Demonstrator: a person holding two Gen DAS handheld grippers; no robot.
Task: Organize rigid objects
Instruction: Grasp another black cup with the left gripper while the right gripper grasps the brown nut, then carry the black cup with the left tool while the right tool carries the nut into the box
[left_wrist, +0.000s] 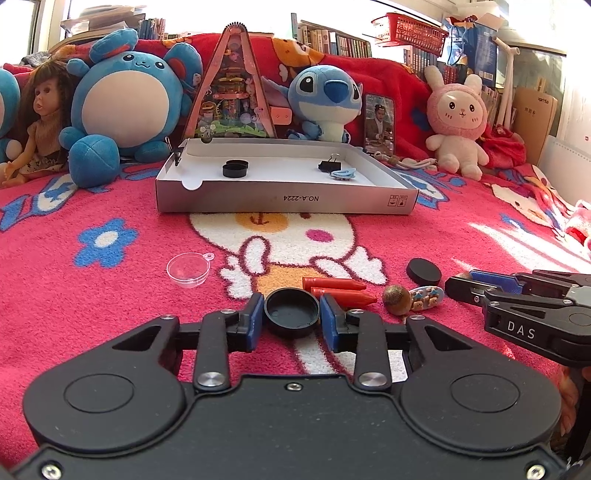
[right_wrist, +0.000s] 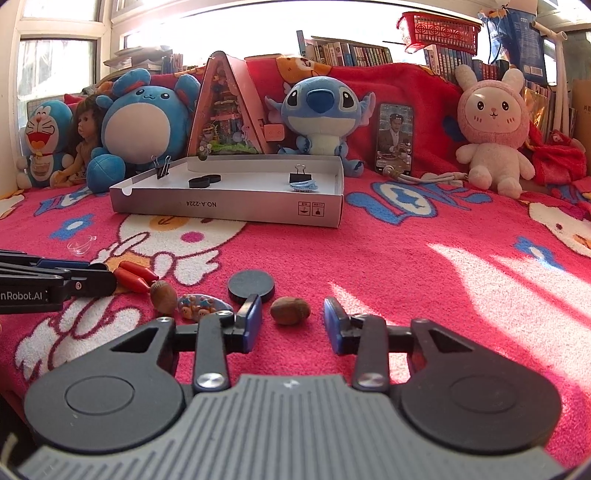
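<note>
Left tongs (left_wrist: 291, 314) pinch closed on something; right tongs (right_wrist: 292, 318) stand parted, touching nothing.

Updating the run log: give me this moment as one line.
left gripper: shut on black cap | right gripper: open around nut | box: two caps, binder clip, hair clip

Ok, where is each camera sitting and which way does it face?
Left wrist: on left gripper, low over blanket, facing the box; jaws clamp black cap; right gripper at right.
Right wrist: on right gripper, facing likewise; open jaws straddle a nut; left gripper at left.
Shared: box, crayons.
</note>
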